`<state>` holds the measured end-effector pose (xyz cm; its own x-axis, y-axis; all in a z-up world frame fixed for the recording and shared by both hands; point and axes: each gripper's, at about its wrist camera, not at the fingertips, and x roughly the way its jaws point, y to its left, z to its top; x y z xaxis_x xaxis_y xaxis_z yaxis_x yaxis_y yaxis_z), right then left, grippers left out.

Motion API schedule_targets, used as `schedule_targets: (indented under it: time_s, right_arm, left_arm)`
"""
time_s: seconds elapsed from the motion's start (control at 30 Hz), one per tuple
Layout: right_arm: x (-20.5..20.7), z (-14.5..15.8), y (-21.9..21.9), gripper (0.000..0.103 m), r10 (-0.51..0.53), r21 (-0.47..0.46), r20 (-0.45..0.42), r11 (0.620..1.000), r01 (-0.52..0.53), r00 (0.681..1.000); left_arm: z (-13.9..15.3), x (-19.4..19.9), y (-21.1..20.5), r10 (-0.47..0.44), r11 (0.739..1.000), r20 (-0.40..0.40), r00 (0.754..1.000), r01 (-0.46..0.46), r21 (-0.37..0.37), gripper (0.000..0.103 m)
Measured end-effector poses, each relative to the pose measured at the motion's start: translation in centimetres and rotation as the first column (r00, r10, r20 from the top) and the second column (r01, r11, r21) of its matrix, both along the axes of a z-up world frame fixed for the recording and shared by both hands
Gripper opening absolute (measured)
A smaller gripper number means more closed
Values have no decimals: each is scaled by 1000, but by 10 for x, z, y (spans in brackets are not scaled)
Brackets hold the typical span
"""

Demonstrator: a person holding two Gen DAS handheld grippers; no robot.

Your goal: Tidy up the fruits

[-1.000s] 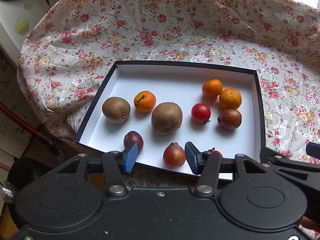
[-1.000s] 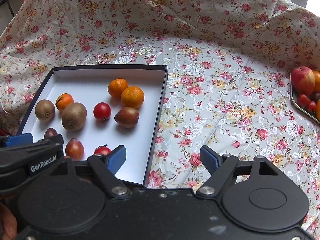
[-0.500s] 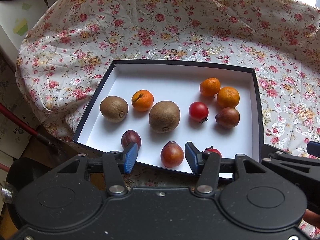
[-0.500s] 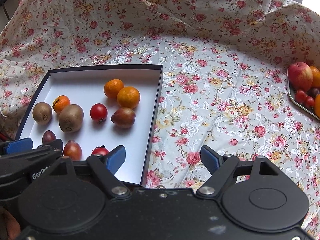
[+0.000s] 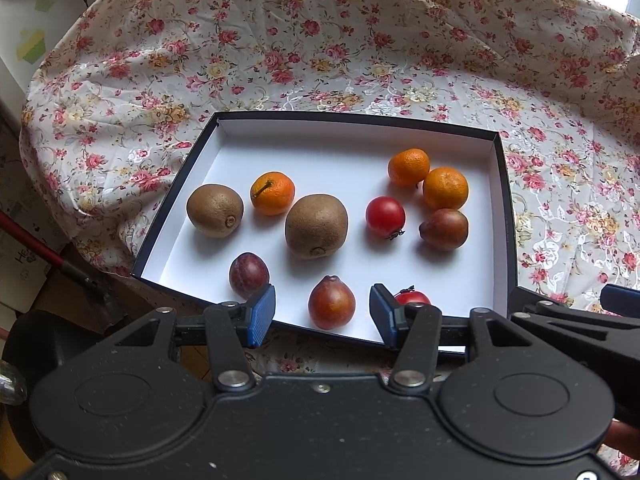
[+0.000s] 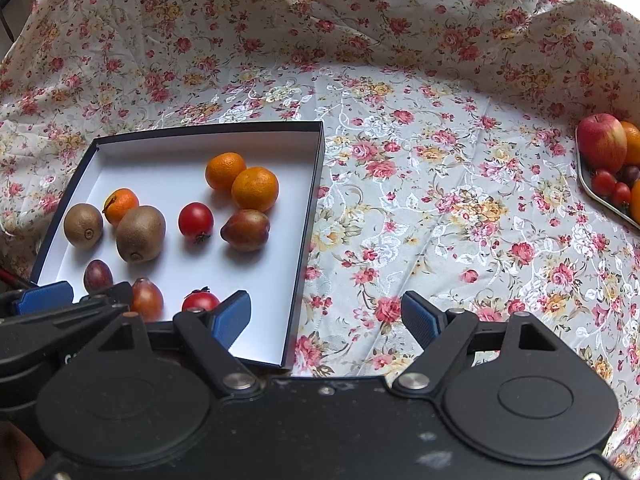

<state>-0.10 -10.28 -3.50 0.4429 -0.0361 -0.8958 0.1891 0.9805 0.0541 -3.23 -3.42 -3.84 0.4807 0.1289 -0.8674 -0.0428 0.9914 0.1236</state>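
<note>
A black box with a white floor (image 5: 352, 140) (image 6: 192, 152) holds several fruits: two kiwis (image 5: 316, 226), three oranges (image 5: 445, 188), two tomatoes (image 5: 385, 216), a dark plum (image 5: 249, 275) and reddish-brown fruits (image 5: 331, 307). My left gripper (image 5: 322, 314) hovers open at the box's near edge, with a reddish-brown fruit seen between its blue pads, untouched. My right gripper (image 6: 326, 318) is open above the box's right wall and the cloth, holding nothing. A tray (image 6: 588, 188) at the far right carries an apple (image 6: 601, 142), small tomatoes and oranges.
A floral cloth (image 6: 440, 200) covers the table and rises in folds at the back. The table's left edge drops off to a red-handled tool (image 5: 36, 246) and boxes. A wide stretch of cloth lies between the box and tray.
Both grippers have drifted slightly, so the box and tray sit a little further left in each view. Both stay open and no fruit has moved.
</note>
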Motion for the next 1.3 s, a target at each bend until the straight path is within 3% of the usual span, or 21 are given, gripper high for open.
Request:
schedule_targets:
  time_s: [1.3]
  right_arm:
    - [2, -5, -2, 86, 14, -12, -13, 1000, -14, 1000]
  left_arm:
    - [-2, 2, 0, -6, 999, -27, 1000, 5, -36, 59]
